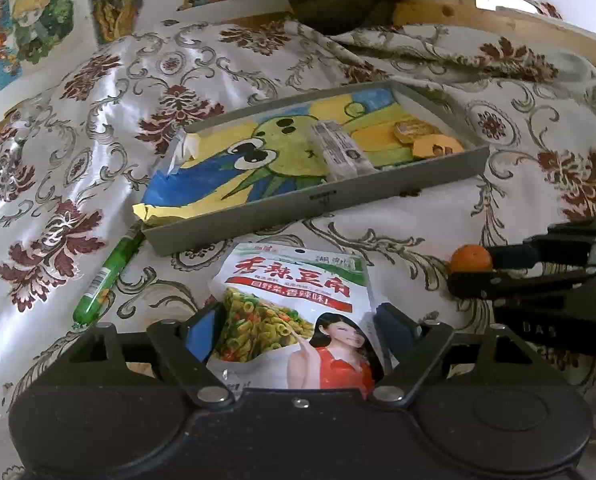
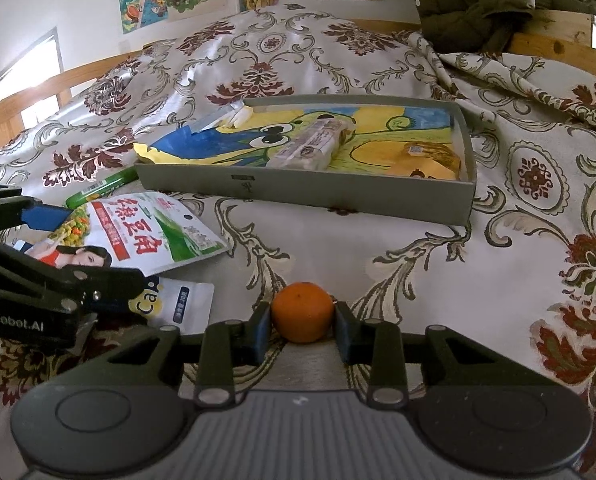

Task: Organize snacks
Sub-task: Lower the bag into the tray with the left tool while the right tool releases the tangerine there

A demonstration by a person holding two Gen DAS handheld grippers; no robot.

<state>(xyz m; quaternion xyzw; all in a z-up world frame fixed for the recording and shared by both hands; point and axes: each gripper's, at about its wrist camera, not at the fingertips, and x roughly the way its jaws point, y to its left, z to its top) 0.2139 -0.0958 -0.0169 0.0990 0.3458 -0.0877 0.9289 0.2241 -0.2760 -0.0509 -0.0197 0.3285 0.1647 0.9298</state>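
A white snack pouch [image 1: 293, 300] with red lettering and a woman's picture lies on the patterned cloth. My left gripper [image 1: 298, 320] has its pads against the pouch's two side edges; from the right wrist view the same pouch [image 2: 137, 232] sits in that gripper [image 2: 77, 246]. My right gripper [image 2: 302, 316] is shut on a small orange [image 2: 302, 312] resting on the cloth, also seen at the right as the orange [image 1: 470, 258]. Beyond both stands a shallow grey tray [image 1: 338, 200] lined with a painted drawing, holding a white wrapped bar [image 1: 340, 152] and yellow-orange packets [image 1: 426, 138].
A green sausage stick [image 1: 105, 276] lies left of the tray's near corner. A second white pouch [image 2: 181, 304] lies under the first, near my left gripper. The cloth rises in folds behind the tray. A wooden rail [image 2: 558, 48] and a dark jacket [image 2: 470, 0] stand at the back.
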